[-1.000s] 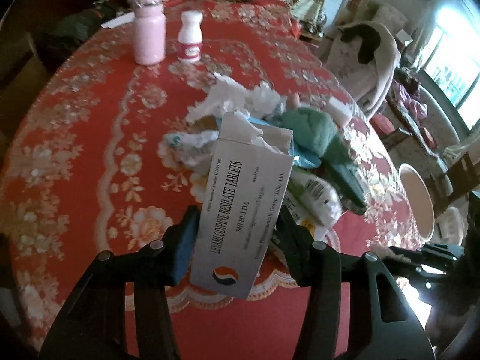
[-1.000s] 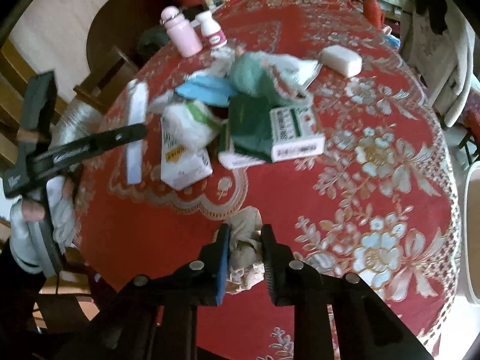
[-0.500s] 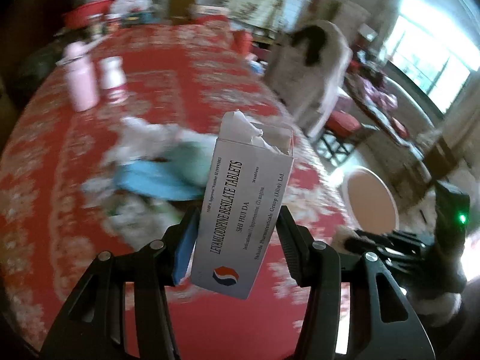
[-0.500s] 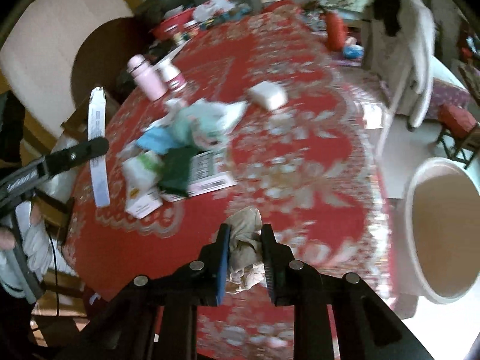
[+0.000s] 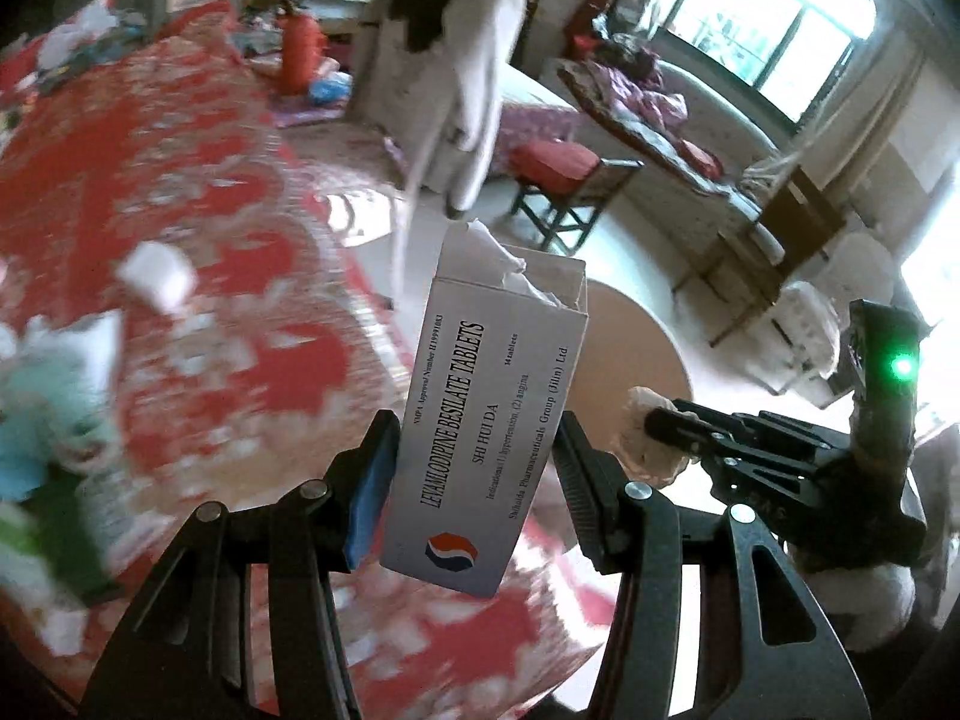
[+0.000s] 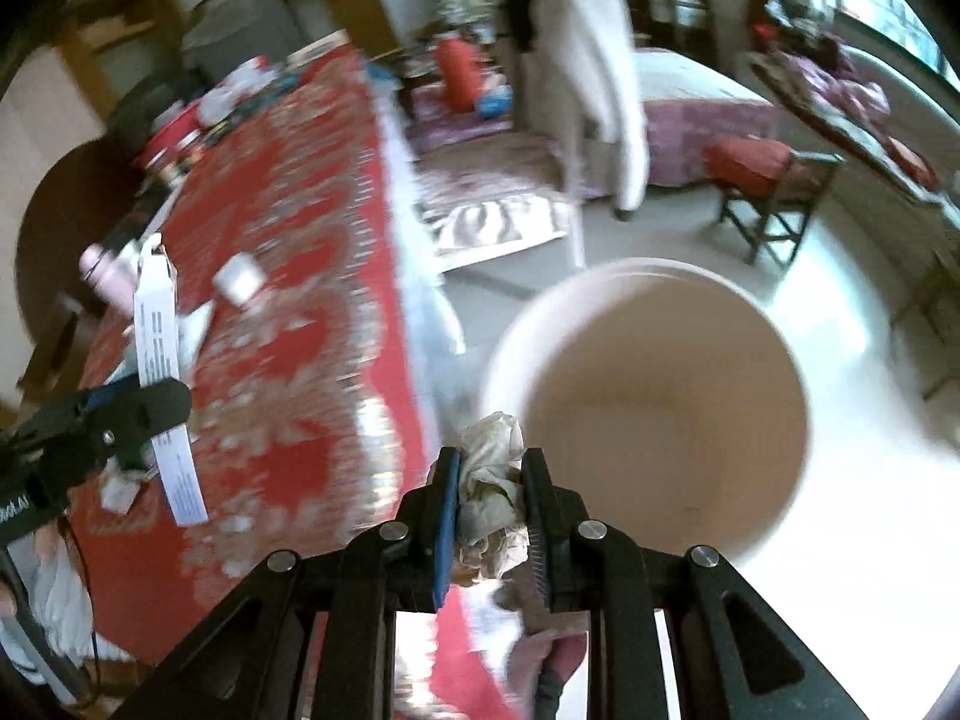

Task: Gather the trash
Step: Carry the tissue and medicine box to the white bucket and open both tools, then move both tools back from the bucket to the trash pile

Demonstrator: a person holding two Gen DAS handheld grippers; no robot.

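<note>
The left tongs (image 5: 477, 480) are clamped on a white tablet box (image 5: 486, 420), held upright with its torn flap at the top and black lettering running up its face. Behind the box, toward two o'clock in the left wrist view, lies the pale round bin (image 5: 636, 354), mostly hidden by the box. At three o'clock in that view the right tongs (image 5: 651, 429) reach in from the side, gripping a crumpled tissue (image 5: 645, 444). In the right wrist view the right tongs (image 6: 491, 483) are pressed together on the crumpled tissue (image 6: 489, 480), a greyish-white wad bulging above and below the pads. Just past the tissue, from twelve to three o'clock, the bin (image 6: 654, 408) stands open on the shiny floor (image 6: 840, 312), its inside bare. The desk (image 6: 288, 312), covered in a red floral cloth, fills the nine o'clock side and is blurred; the left tongs (image 6: 150, 402) show there, holding the tablet box (image 6: 165, 384) edge-on. A small white packet (image 6: 239, 279) lies on the cloth toward ten o'clock.
</note>
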